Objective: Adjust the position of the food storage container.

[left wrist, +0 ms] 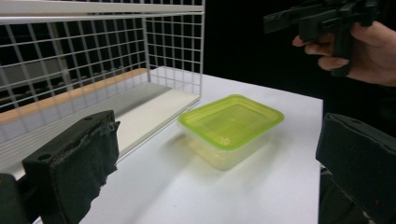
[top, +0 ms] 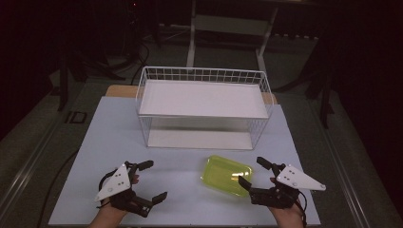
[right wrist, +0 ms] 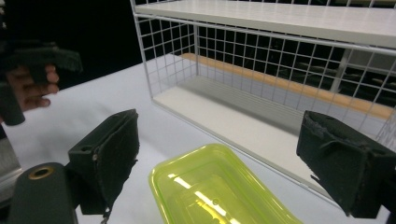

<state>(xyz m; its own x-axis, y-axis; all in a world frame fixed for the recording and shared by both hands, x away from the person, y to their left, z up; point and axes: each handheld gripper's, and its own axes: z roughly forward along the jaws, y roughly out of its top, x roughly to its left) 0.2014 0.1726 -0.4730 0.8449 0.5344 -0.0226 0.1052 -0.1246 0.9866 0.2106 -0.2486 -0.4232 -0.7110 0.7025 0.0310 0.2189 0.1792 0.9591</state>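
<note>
Two grippers, both with fingers spread and nothing between them. Left gripper sits low over the tabletop, well off to the side of the box, aimed across at it; in its own view the box lies ahead between the finger lines, not touched. Right gripper is nearest the work: its near finger is just beside the box edge, touching or a hair apart, can't tell. From the right gripper view the box sits low between the two pads, so this looks like a line-up for a grab, fingers wide to clear the box width.

One yellow-green lidded plastic box, lying flat on the tabletop, just in front of the right fingers and short of the rack. Lid on, looks empty but translucent, not certain.

One white wire rack beyond the fingers, two white shelves, both bare. Open front faces the box, likely the drop spot; judgement only.
</note>
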